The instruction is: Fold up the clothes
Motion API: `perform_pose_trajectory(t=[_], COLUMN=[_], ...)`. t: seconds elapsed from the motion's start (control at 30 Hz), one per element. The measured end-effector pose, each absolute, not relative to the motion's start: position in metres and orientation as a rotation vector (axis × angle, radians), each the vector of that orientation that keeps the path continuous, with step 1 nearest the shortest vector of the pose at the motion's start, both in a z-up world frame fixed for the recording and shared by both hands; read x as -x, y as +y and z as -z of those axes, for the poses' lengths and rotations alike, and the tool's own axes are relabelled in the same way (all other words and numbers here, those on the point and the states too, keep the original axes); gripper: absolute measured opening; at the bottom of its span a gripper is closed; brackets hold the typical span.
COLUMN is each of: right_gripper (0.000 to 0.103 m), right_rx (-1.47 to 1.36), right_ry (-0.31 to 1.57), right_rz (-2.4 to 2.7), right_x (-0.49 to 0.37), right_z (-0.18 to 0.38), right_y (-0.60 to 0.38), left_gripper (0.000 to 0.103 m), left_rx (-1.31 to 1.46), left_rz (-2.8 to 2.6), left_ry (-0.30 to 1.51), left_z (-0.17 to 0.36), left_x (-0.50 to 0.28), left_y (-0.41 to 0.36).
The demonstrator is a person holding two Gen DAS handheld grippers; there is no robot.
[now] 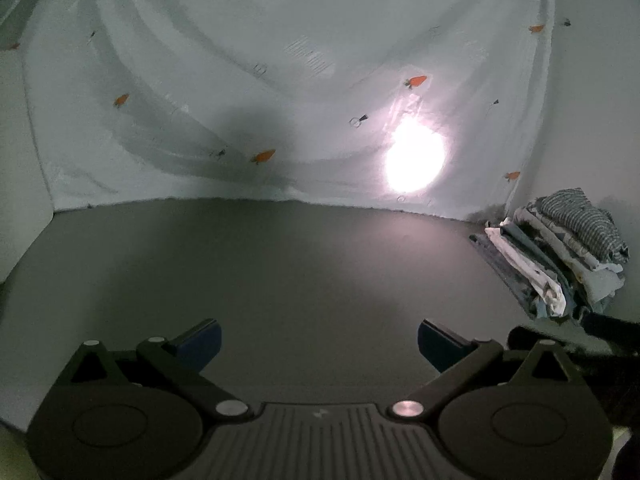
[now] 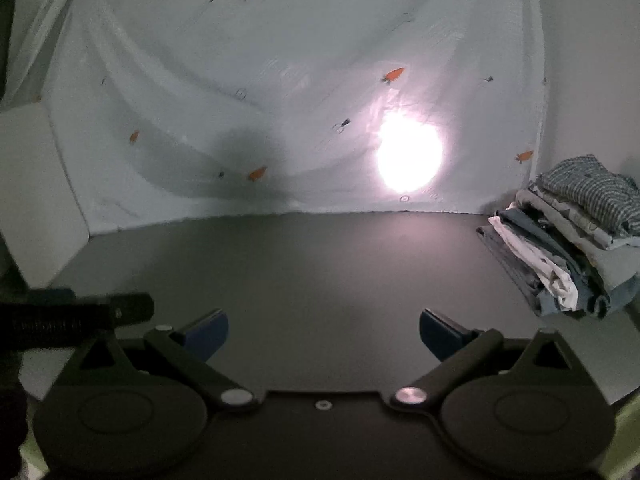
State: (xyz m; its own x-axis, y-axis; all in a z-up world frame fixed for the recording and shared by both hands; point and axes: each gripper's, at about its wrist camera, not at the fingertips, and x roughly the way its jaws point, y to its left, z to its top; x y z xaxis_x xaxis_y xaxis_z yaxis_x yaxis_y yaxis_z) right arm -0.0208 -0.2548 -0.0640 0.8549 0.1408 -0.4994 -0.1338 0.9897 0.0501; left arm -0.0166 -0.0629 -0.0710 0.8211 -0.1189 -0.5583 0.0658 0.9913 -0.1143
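The left gripper [image 1: 319, 343] and the right gripper [image 2: 323, 335] both hover with jaws spread wide and nothing between them, over the near edge of the dark worktop [image 1: 304, 264]. A stack of folded clothes [image 2: 568, 236] sits at its far right corner. A carrot-print sheet [image 1: 280, 80] hangs along the far edge, backlit by 1 bright lamp spot [image 1: 414, 158].

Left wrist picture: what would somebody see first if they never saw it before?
The bright round glow shining through the carrot-print sheet hanging behind the table jumps out first. Next comes the stack of folded clothes at the table's far right. Nearest, the left claw sits open over the bare dark tabletop.
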Motion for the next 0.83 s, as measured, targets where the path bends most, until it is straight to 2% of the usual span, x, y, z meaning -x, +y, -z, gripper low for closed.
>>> perform_pose_trajectory(t=[0.23,0.83], right_gripper=[0.103,0.103], right_rx=[-0.01,0.048], right_ry=[0.593,0.579], right_rz=[-0.17,-0.15], right_x=[0.043,0.06], right_z=[0.077,0.076], right_y=[-0.235,-0.232], left_gripper=[0.103,0.103], left_rx=[0.086,0.099], left_rz=[0.051,0.024], left_ry=[0.628,0.62], left_z=[0.075,0.074], left_x=[0.04,0.061], left_y=[-0.042,-0.037])
